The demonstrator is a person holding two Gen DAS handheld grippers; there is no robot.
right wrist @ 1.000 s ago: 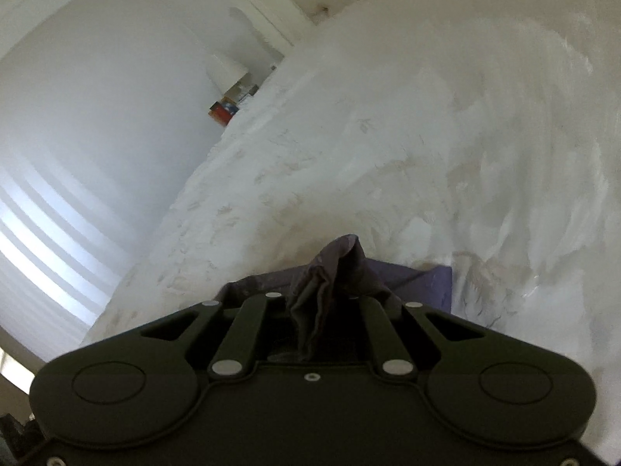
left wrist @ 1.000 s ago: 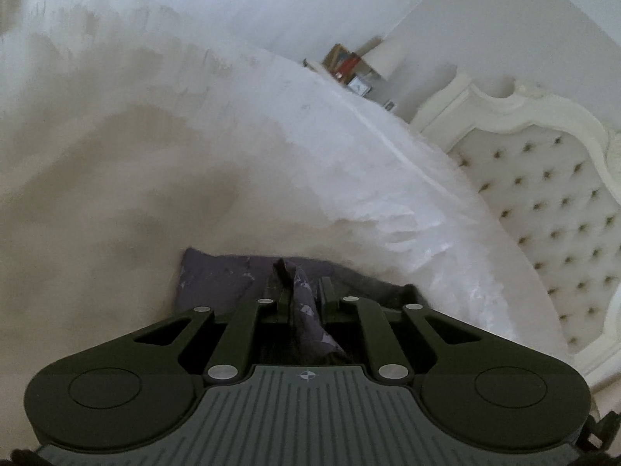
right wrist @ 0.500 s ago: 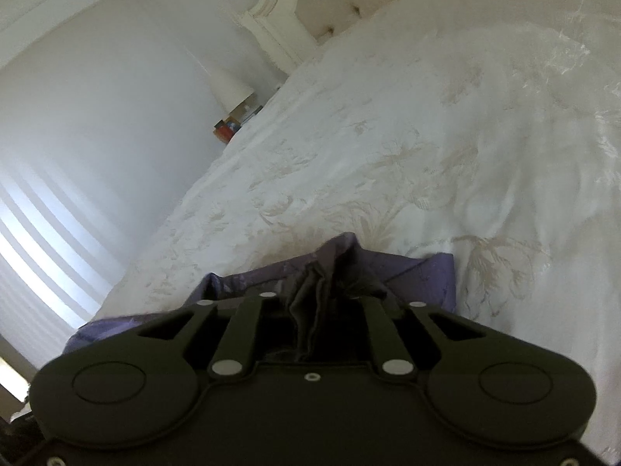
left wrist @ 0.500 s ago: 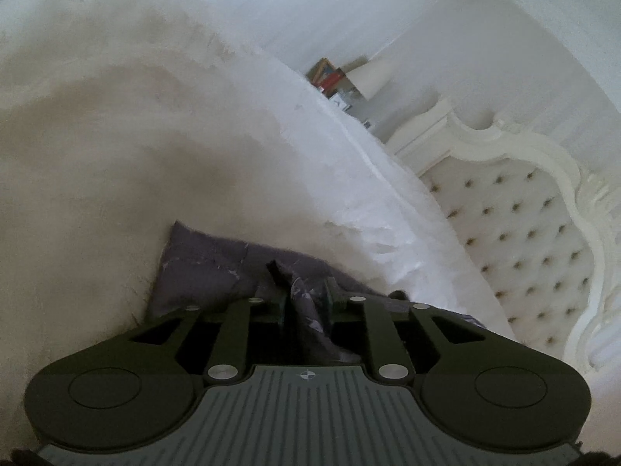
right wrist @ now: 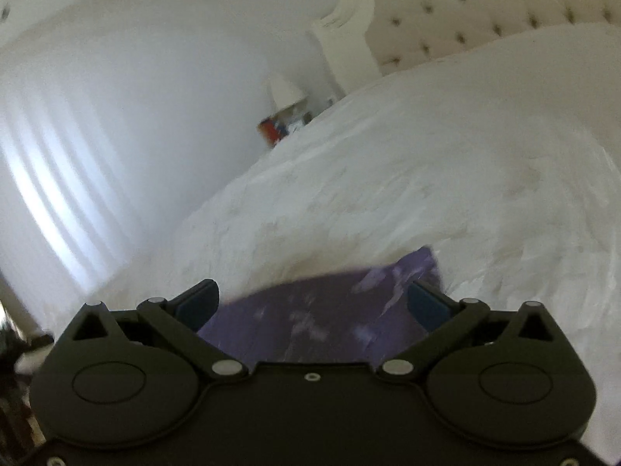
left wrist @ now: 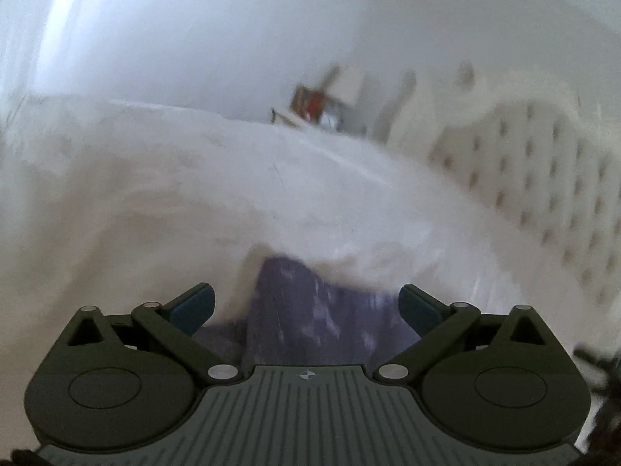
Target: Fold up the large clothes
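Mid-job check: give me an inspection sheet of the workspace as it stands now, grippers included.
Surface: white bedspread, rumpled.
Job's things: purple garment lying on the bedspread, no longer pinched.
Clutter: nothing seen on the bed.
Grippers: left gripper and right gripper open, jaws just opened wide; the garment lies below, pads clear of it.
Cables: nothing seen.
Surroundings: tufted headboard, lamp and blurred items beside the bed, white walls.
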